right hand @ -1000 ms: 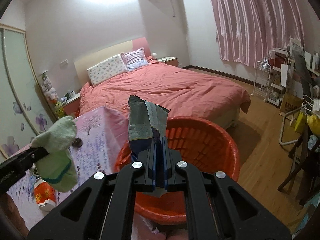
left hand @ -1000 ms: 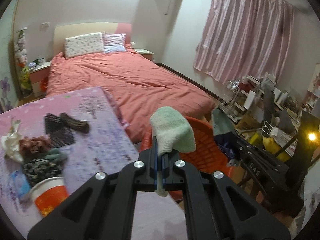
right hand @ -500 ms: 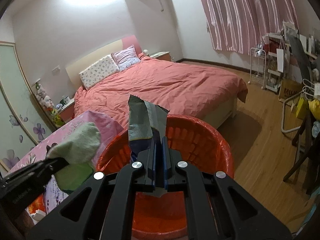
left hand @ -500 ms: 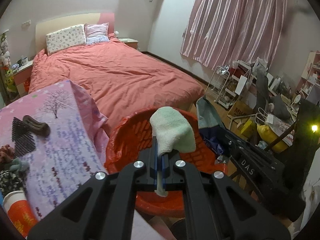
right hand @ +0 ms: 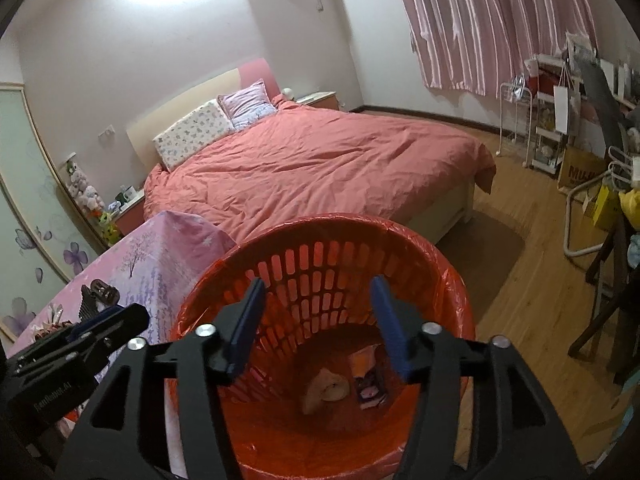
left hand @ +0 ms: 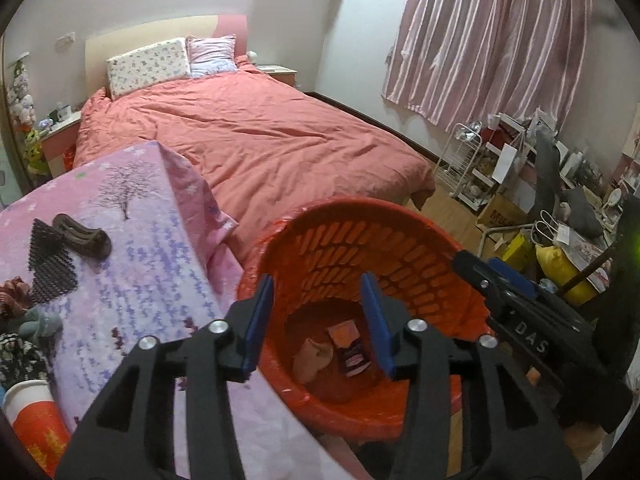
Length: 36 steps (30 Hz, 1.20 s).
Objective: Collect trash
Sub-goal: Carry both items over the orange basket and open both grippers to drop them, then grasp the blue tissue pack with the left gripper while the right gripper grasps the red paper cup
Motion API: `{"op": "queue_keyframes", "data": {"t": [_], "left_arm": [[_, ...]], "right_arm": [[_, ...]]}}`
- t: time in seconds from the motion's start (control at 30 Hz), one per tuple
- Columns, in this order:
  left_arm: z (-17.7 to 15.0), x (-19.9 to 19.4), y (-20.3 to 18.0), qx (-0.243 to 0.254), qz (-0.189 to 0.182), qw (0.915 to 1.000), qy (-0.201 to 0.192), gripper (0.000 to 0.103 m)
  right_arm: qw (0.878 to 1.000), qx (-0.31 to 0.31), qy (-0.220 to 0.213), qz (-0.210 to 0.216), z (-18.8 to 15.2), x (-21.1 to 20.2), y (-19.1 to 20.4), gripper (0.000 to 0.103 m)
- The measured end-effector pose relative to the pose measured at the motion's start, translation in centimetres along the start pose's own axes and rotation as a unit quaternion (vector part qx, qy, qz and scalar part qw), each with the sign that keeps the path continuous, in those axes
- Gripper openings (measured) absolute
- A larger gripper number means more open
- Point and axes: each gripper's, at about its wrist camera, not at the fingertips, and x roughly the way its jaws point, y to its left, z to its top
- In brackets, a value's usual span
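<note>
An orange slatted basket [left hand: 360,208] lined with a red bag stands beside the table. At its bottom lie a pale sock [left hand: 312,360] and a dark snack wrapper [left hand: 352,350], which in the right wrist view are the sock [right hand: 326,388] and wrapper [right hand: 368,380]. My left gripper [left hand: 318,312] hangs over the basket's mouth, its jaws opening with nothing between them. My right gripper [right hand: 316,320] hangs over the basket [right hand: 320,222] too, jaws opening and empty. Each gripper shows in the other's view: the right gripper [left hand: 476,268] and the left gripper [right hand: 128,318].
A table under a pink flowered cloth [left hand: 140,280] sits left of the basket, with a dark hair clip [left hand: 82,236], a black comb [left hand: 50,260], crumpled cloth bits [left hand: 24,320] and a red-and-white cup [left hand: 36,416]. Behind is a bed [left hand: 260,140]. Cluttered shelves [left hand: 520,168] stand right.
Both grippers have gone from shut to open. The sock has left the left gripper and the wrapper the right; both now lie in the basket. The left gripper moved over the basket.
</note>
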Motion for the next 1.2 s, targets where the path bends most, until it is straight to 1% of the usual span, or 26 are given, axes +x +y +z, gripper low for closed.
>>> {"op": "queue_keyframes", "data": {"t": [0.13, 0.3, 0.4, 0.53, 0.6, 0.7, 0.77, 0.83, 0.97, 1.07, 1.1, 1.2], "left_arm": [[-0.5, -1.6, 1.2, -0.004, 0.016, 0.9998, -0.006, 0.050], [-1.4, -4.4, 3.3, -0.016, 0.045, 0.9988, -0.015, 0.053], [-2.4, -6.5, 5.7, -0.031, 0.065, 0.9972, -0.020, 0.055], [-4.0, -9.8, 9.6, -0.057, 0.104, 0.9925, -0.030, 0.059], [-5.0, -11.7, 12.3, -0.077, 0.130, 0.9879, -0.036, 0.060], [-6.3, -14.0, 15.7, -0.107, 0.158, 0.9806, -0.044, 0.064], [-7.6, -15.6, 18.7, -0.129, 0.191, 0.9718, -0.047, 0.066], [-8.7, -16.7, 20.8, -0.144, 0.214, 0.9651, -0.046, 0.067], [-11.1, -18.5, 25.0, -0.183, 0.246, 0.9513, -0.036, 0.068], [-12.7, -19.3, 26.8, -0.200, 0.254, 0.9459, -0.030, 0.068], [-13.1, -19.5, 27.3, -0.204, 0.256, 0.9445, -0.028, 0.068], [-14.0, -19.8, 28.4, -0.213, 0.252, 0.9436, -0.023, 0.068]], "right_arm": [[1.000, -0.010, -0.001, 0.003, 0.6, -0.4, 0.6, 0.059], [0.999, -0.029, 0.003, 0.015, -0.2, -1.3, 2.7, 0.060], [0.999, -0.043, 0.009, 0.028, -0.8, -1.7, 4.5, 0.061], [0.996, -0.071, 0.018, 0.052, -2.1, -2.4, 7.5, 0.064], [0.993, -0.088, 0.025, 0.069, -2.9, -2.7, 9.5, 0.066], [0.988, -0.120, 0.038, 0.095, -4.5, -3.0, 12.7, 0.069], [0.983, -0.138, 0.049, 0.113, -5.5, -3.2, 14.7, 0.071], [0.976, -0.157, 0.061, 0.135, -6.7, -3.2, 16.9, 0.074], [0.963, -0.192, 0.083, 0.171, -9.1, -3.4, 20.8, 0.080], [0.952, -0.223, 0.098, 0.184, -10.9, -3.1, 23.8, 0.083], [0.951, -0.229, 0.100, 0.185, -11.3, -3.1, 24.3, 0.085], [0.945, -0.249, 0.113, 0.179, -12.4, -2.4, 26.0, 0.086]]}}
